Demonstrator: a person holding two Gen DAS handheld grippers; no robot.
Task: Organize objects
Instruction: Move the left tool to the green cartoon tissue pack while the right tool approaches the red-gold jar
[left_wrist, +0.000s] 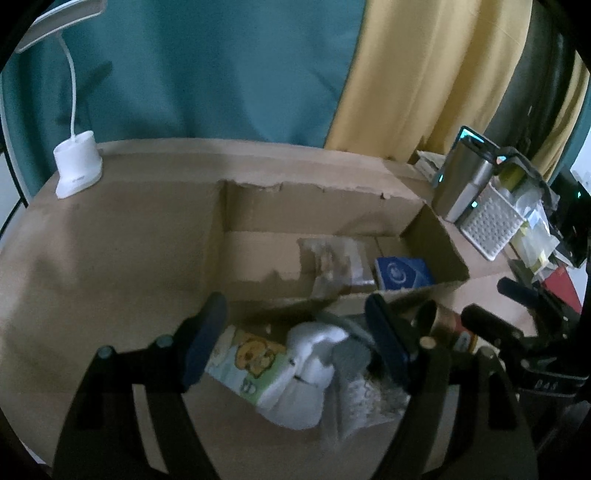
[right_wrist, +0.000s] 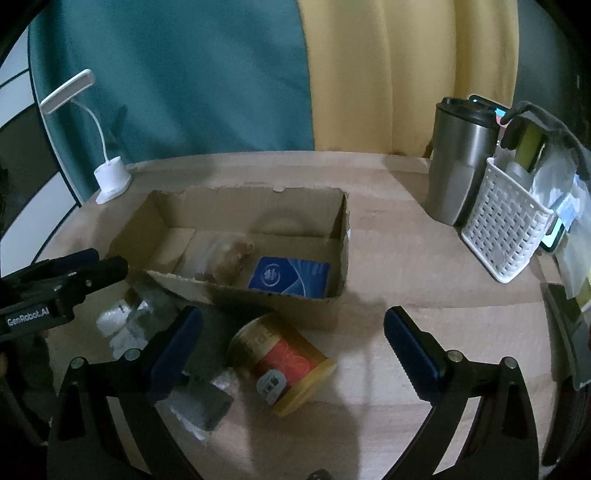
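An open cardboard box (right_wrist: 332, 225) sits mid-table and holds a blue packet (right_wrist: 290, 277) and a clear bag of snacks (right_wrist: 229, 254); the box (left_wrist: 436, 236) also shows in the left wrist view. My left gripper (left_wrist: 295, 332) is open over a cartoon tissue pack (left_wrist: 251, 365) and a white and grey bundle (left_wrist: 321, 354) in front of the box. My right gripper (right_wrist: 293, 341) is open around a gold and red tin can (right_wrist: 284, 362) lying on its side. The left gripper (right_wrist: 74, 277) shows at the left of the right wrist view.
A white desk lamp (right_wrist: 110, 177) stands at the back left. A steel tumbler (right_wrist: 458, 162) and a white perforated basket (right_wrist: 506, 229) with packets stand at the right. A grey wrapped packet (right_wrist: 199, 406) lies left of the can. Teal and yellow curtains hang behind.
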